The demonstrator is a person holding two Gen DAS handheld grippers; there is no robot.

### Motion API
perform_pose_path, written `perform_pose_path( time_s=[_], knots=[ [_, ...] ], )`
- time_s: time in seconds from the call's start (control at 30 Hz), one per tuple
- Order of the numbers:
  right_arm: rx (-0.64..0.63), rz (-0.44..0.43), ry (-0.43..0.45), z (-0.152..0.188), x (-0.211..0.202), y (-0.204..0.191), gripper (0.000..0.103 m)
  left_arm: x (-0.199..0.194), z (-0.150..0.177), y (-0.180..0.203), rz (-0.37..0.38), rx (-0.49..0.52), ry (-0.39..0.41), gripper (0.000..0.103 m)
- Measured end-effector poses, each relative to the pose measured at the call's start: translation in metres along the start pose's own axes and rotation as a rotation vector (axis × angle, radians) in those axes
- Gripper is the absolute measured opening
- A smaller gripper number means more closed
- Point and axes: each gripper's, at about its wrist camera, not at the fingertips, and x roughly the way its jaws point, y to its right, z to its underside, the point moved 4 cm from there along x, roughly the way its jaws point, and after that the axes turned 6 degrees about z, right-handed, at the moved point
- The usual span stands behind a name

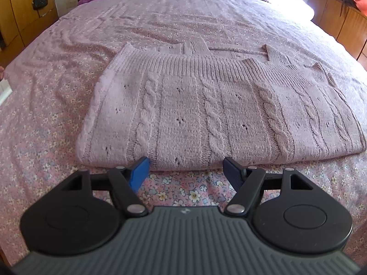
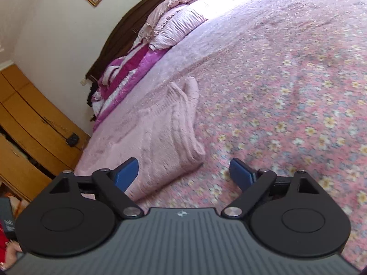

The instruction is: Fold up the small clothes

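Left wrist view is showing the left gripper gaping wide just short of the folded pink sweater lying on the floral bedspread; the right gripper is spreading wide too, its left finger over the sweater's corner

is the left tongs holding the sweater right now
No, the left tongs stand open just short of the folded pink sweater, with floral bedspread showing between the pads.

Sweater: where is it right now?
The pink knit sweater lies folded on the floral bedspread, just ahead of the open left gripper; in the right wrist view its corner sits before the open right gripper.
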Motion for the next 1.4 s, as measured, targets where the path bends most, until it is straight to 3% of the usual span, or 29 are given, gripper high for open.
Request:
perform_pose_path(
  time_s=[0.43, 0.93, 1.03, 1.3, 1.4],
  knots=[
    [-0.120, -0.027, -0.069, -0.016, 0.063, -0.031, 0.092, 0.008, -0.004, -0.002, 0.011, -0.015, 0.007, 0.072],
    [-0.120, -0.072, -0.003, -0.016, 0.092, -0.033, 0.092, 0.023, -0.010, 0.007, -0.034, 0.032, -0.002, 0.072],
    [-0.097, -0.083, 0.002, -0.016, 0.093, -0.034, 0.092, 0.021, -0.014, 0.006, -0.009, 0.014, -0.013, 0.072],
    [-0.067, -0.136, -0.014, -0.018, 0.105, -0.036, 0.083, 0.022, -0.015, 0.008, -0.013, 0.006, -0.019, 0.072],
    [-0.064, -0.127, -0.029, -0.023, 0.114, -0.036, 0.074, 0.019, -0.016, 0.010, -0.017, 0.014, -0.015, 0.072]
  ],
)
